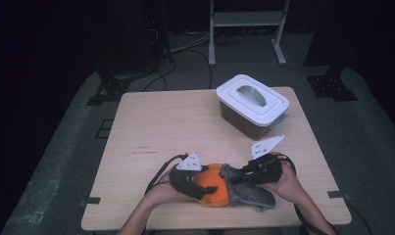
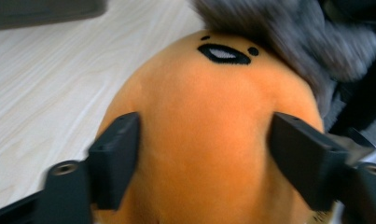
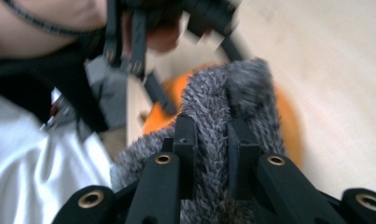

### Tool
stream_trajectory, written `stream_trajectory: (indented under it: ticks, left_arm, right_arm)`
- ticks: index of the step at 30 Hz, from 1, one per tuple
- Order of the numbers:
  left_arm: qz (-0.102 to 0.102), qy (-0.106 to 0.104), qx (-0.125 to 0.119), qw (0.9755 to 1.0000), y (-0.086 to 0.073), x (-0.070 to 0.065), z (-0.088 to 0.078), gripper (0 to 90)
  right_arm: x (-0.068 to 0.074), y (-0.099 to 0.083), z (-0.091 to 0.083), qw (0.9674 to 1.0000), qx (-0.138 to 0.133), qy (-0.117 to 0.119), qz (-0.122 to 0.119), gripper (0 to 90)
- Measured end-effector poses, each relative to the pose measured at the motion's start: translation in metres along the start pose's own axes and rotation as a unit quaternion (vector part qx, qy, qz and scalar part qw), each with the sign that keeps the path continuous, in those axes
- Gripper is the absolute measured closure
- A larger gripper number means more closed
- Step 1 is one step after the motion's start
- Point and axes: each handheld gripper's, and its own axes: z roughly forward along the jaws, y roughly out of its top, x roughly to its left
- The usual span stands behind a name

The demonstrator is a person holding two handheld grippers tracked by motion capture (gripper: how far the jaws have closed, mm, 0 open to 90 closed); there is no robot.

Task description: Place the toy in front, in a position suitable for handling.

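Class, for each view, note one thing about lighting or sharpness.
High view: the pale wooden table is lit, the room behind dark. Left gripper view: the orange plush toy is soft, the grey fuzzy cloth smeared. Right gripper view: top edge motion-blurred.

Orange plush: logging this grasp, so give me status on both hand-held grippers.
Left hand-held gripper clamped on orange plush. Right hand-held gripper shut on grey fuzzy cloth lying against the plush. White lidded bin stands far back, clear.
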Motion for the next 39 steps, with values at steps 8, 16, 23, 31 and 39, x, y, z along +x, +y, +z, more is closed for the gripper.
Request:
stream_trajectory:
  ticks: [8,16,23,31,39]
  left_arm:
    - [0.021,0.002,0.0,0.9998,0.005,-0.003,-0.001,17.9]
    - [0.035,0.015,0.001,0.9993,0.004,-0.009,0.004,32.7]
    - [0.046,0.036,-0.004,0.9983,0.006,-0.009,-0.004,38.3]
    - [0.06,0.063,-0.014,0.9961,0.01,-0.01,-0.006,38.3]
    - [0.055,0.046,-0.018,0.9972,0.009,-0.01,-0.005,35.6]
  right_arm:
    - [0.0,0.0,0.009,0.9999,0.012,-0.007,0.001,74.5]
    - [-0.006,-0.007,0.003,0.9995,0.029,-0.008,0.009,75.0]
    - [-0.019,-0.025,-0.025,0.9961,0.04,-0.064,0.044,75.7]
    - [-0.019,-0.035,-0.071,0.9923,0.006,-0.104,0.066,75.7]
    - [-0.014,-0.027,-0.06,0.9949,-0.005,-0.084,0.055,75.8]
